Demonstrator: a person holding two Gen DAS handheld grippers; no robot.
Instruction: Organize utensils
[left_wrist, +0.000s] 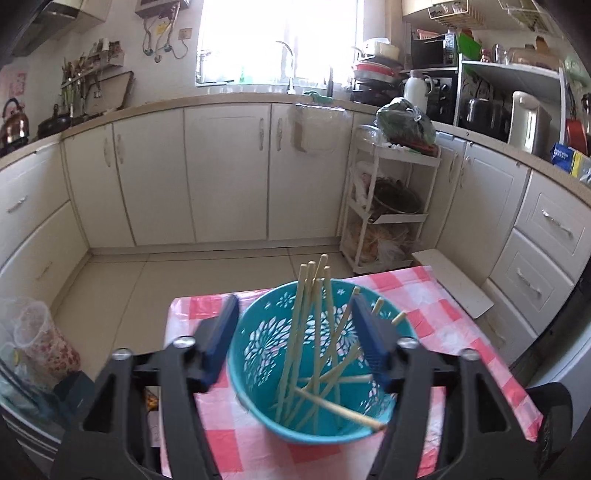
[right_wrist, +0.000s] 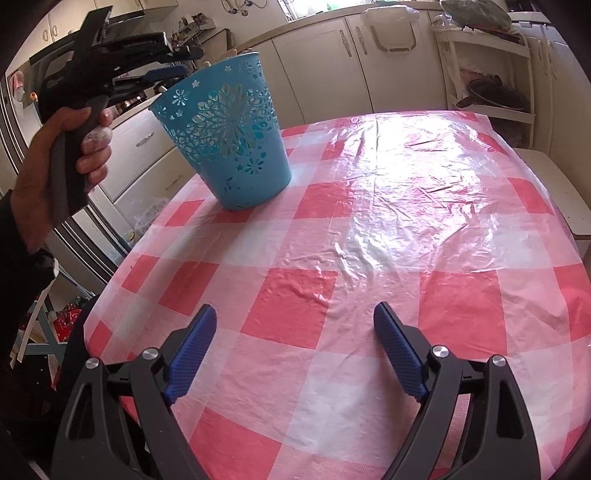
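Left gripper (left_wrist: 295, 332) spread wide, nothing pinched between the blue pads (left_wrist: 221, 336); poised over the mouth of the teal basket (left_wrist: 258, 406), pads flanking the rim without visible contact. Directly ahead and below, inside that basket: a bundle of pale wooden chopsticks (left_wrist: 308, 332), several standing nearly upright against the far wall, others leaning crosswise, one lying low across the near rim; tips of the tallest rising above the rim. Seen from the right wrist view, left gripper (right_wrist: 173, 62) held by a hand (right_wrist: 74, 147) on the black grip, reaching in over the basket (right_wrist: 225, 136) from its far-left side. Right gripper (right_wrist: 295, 347) likewise released, blue pads (right_wrist: 192, 354) wide apart and empty, hovering above bare tablecloth; basket well ahead and to its left, standing upright near the table's edge. Underneath both: pink-and-white checked plastic tablecloth (right_wrist: 369, 229), wrinkled and glossy. Farther out: cream kitchen cabinets (left_wrist: 221, 166), a white tiered trolley (left_wrist: 391, 206) to the right, bright window (left_wrist: 277, 37) beyond the counter.
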